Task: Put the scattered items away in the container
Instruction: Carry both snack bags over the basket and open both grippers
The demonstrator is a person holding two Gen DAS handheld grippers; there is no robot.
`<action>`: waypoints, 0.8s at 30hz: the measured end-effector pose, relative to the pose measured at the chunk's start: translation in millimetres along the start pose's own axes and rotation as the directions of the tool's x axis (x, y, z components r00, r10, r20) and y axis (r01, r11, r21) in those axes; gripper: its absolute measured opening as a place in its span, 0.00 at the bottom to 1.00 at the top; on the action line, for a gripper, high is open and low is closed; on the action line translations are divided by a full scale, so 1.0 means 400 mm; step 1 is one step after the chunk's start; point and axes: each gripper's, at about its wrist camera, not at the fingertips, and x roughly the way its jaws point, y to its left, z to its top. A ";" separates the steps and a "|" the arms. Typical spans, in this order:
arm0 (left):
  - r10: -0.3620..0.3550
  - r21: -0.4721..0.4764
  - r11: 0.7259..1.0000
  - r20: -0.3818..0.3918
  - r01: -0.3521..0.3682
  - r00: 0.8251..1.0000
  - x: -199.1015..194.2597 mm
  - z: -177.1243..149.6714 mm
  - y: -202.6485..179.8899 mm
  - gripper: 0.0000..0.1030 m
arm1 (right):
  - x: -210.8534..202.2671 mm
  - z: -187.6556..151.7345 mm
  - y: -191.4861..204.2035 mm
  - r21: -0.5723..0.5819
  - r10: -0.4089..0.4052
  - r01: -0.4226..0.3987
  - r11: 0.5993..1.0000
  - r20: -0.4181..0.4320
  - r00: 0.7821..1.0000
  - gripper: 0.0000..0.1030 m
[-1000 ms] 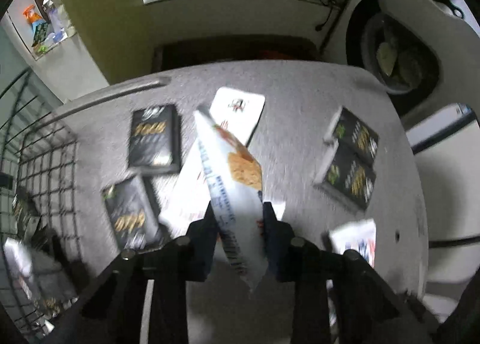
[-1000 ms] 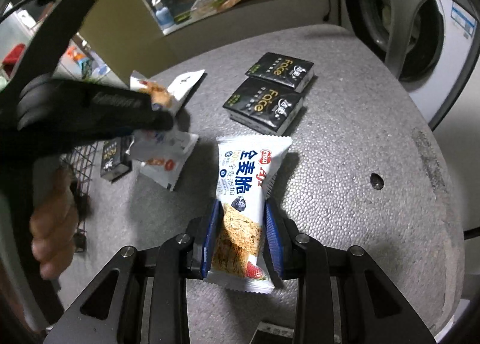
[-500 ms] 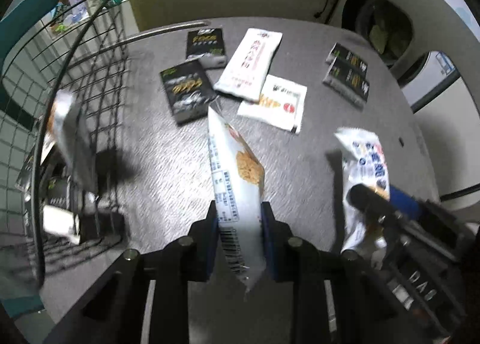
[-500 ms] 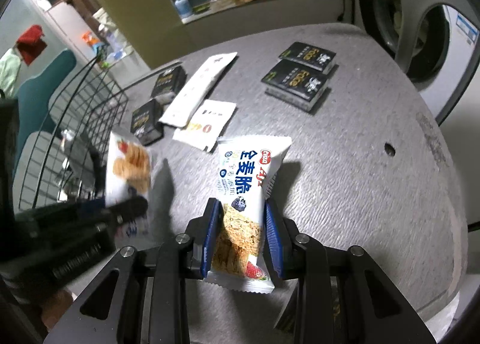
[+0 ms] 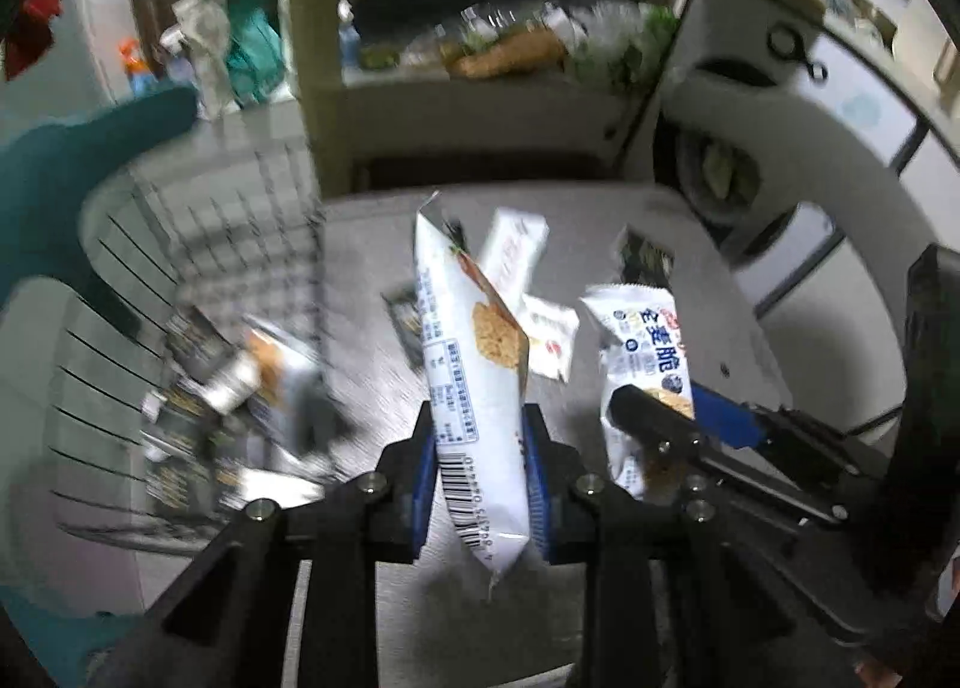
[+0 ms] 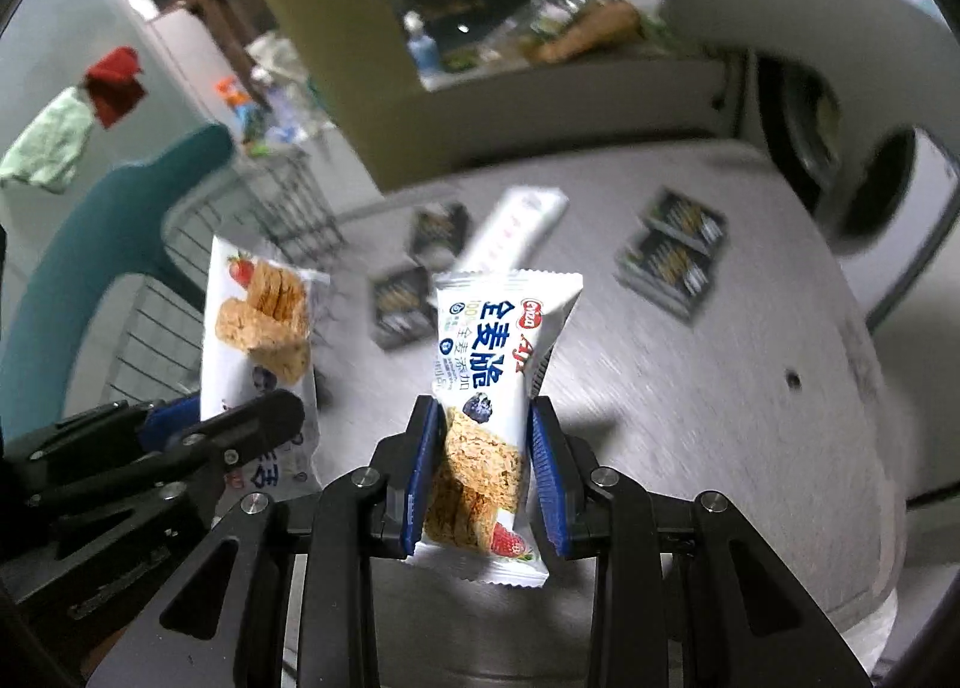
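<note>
Snack packets are what I am clearing, and I have one in each gripper. My left gripper [image 5: 480,472] is clamped on the lower part of a white foil cereal-bar packet [image 5: 474,364], barcode end hanging below the blue pads, the rest standing up ahead of the fingers. My right gripper [image 6: 485,469] pinches a second white cereal-bar packet with blue lettering [image 6: 498,388] the same way, upright between the pads and clear of the table. Each gripper shows in the other's view, close beside its neighbour.

Ahead and left of my left gripper stands the black wire basket [image 5: 264,244], with a blurred heap of dark and silvery packets [image 5: 228,382] already lying inside it. So part of the job looks done, and these two packets come next, once they are over the rim.

Further out on the grey textured tabletop [image 6: 690,388] more remains: a small white sachet with a red mark [image 5: 549,343] just beyond my left packet, a long white packet [image 6: 516,226] past that, two black boxes [image 6: 414,274] near it, and two more black boxes [image 6: 672,250] off to the right of my right gripper.

Motion blur smears the basket and its contents, so I cannot count what is in there, and the box lettering is unreadable.
</note>
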 end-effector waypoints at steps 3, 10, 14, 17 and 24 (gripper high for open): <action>0.063 -0.034 0.998 0.029 -0.062 0.998 -0.050 0.039 0.095 0.27 | -0.024 0.058 0.085 -0.041 0.058 -0.057 0.998 0.028 0.998 0.30; 0.181 -0.106 0.977 -0.054 -0.186 0.982 -0.020 0.025 0.296 0.26 | 0.050 0.095 0.327 -0.165 0.171 -0.180 0.970 -0.066 0.983 0.31; 0.191 -0.144 0.969 -0.091 -0.203 0.977 0.007 -0.003 0.356 0.27 | 0.128 0.070 0.389 -0.166 0.184 -0.203 0.965 -0.124 0.975 0.31; 0.193 -0.168 0.963 -0.111 -0.210 0.975 0.017 -0.014 0.380 0.27 | 0.162 0.067 0.411 -0.165 0.182 -0.203 0.965 -0.137 0.974 0.31; 0.177 -0.211 0.958 -0.089 -0.192 0.980 0.007 -0.021 0.403 0.48 | 0.195 0.076 0.412 -0.152 0.200 -0.219 0.964 -0.131 0.971 0.33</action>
